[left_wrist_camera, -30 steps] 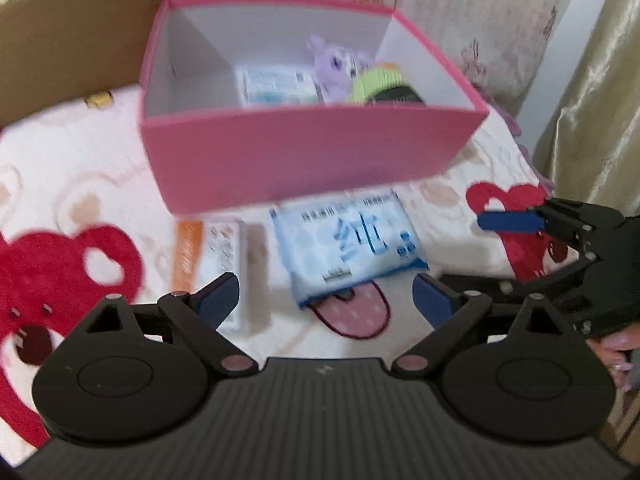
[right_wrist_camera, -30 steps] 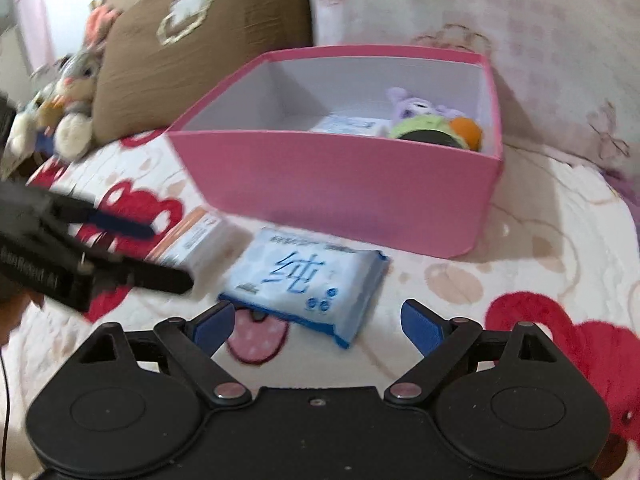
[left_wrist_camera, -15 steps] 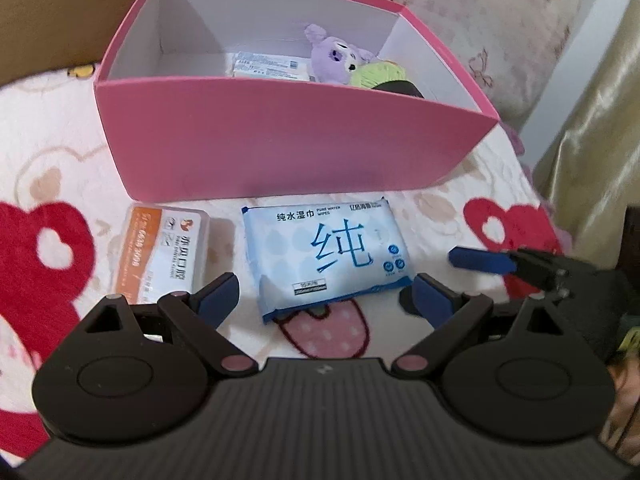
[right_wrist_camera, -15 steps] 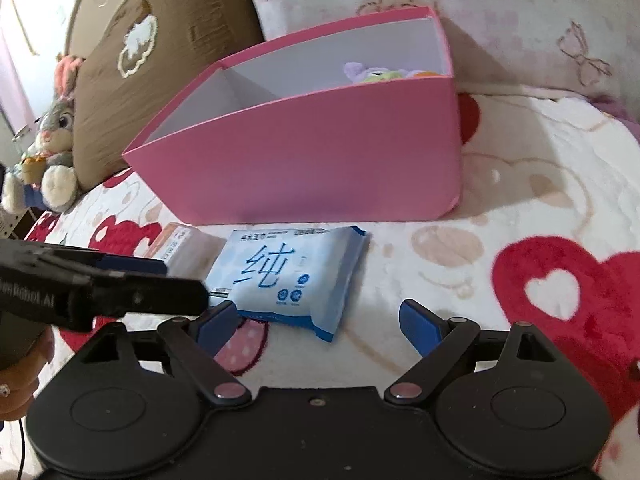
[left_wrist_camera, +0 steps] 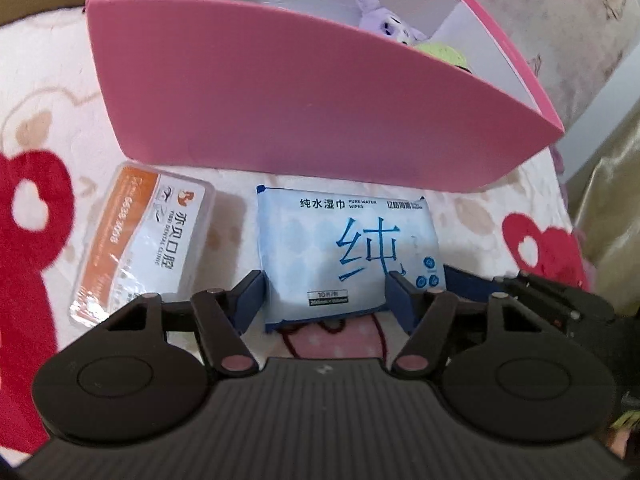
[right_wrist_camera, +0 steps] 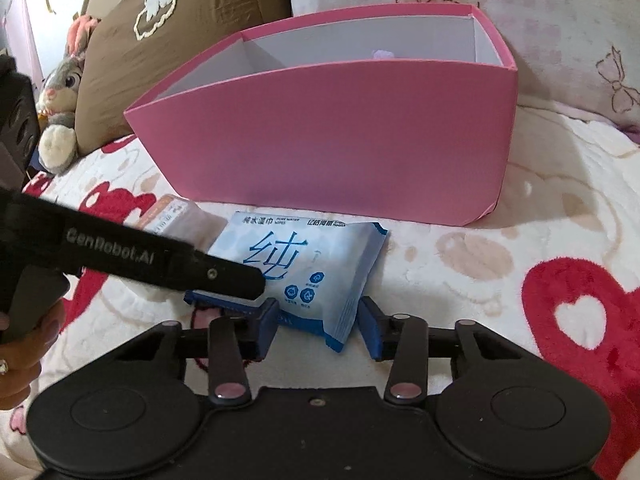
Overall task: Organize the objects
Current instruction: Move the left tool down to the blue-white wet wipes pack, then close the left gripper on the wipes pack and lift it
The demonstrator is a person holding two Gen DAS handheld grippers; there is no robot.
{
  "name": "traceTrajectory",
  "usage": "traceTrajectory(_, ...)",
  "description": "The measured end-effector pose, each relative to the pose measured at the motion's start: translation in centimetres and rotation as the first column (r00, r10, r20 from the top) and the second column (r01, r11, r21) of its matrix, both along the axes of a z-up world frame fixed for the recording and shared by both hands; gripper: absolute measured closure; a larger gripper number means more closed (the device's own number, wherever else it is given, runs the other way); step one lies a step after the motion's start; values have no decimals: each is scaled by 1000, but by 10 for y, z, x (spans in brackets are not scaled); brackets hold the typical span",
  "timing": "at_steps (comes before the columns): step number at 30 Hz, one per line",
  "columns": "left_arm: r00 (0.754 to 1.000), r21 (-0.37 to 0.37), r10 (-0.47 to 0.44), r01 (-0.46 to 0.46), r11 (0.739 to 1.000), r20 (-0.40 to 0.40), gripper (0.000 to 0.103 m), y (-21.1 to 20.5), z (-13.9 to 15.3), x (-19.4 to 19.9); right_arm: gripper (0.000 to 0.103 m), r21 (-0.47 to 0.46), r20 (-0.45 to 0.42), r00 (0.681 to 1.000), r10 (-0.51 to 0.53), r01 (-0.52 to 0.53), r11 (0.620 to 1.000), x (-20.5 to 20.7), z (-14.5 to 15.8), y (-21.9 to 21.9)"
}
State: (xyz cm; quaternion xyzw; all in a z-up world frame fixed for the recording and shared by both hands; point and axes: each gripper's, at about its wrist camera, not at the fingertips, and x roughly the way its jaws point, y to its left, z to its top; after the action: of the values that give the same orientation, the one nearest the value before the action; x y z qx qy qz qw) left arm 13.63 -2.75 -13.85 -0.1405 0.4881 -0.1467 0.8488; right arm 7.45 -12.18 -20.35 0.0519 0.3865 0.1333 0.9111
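— Both claws have dropped closer to the wipes pack point(left_wrist_camera: 348, 256), right?
— Yes. Left gripper point(left_wrist_camera: 324, 300) and right gripper point(right_wrist_camera: 318, 326) are spread, straddling it before the pink box point(left_wrist_camera: 304, 100).

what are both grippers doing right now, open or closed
left gripper: open, jaws either side of the wet wipes pack, not clamped.
right gripper: open, jaws astride the same pack's near corner.
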Motion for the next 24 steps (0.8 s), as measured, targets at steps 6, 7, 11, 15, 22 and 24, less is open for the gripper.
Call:
traceTrajectory(6, 1000, -66, -6, 5, 998, -13, 44, -3, 1, -10, 66, -66, -22, 998, 53, -54, 996, -7, 12, 6)
traceTrajectory(7, 1000, -83, -12, 10, 996, -28, 44, -3, 0, -11, 66, -89, -33, 997, 67, -70, 994, -10, 15, 7)
traceTrajectory(11, 994, -145, -63, 49, 988, -87, 53, -2, -2, -15, 58, -145, -76, 989, 123, -133, 980, -25, 25, 0)
traceTrajectory(15, 996, -116, -38, 28, 993, -85, 59, -1, -5, -12, 56, -85, -109, 988, 108, -118, 989, -25, 22, -15)
traceTrajectory(22, 999, -99, -14, 10, 995, -37, 66, -7, -9, -17, 55, 118, -161, 987, 1, 18, 993, -15, 14, -41)
traceTrajectory(24, 999, -100, -13, 10, 995, -34, 67, -5, -9, -17, 55, 150, -168, 986, -21, 47, 988, -15, 11, -44)
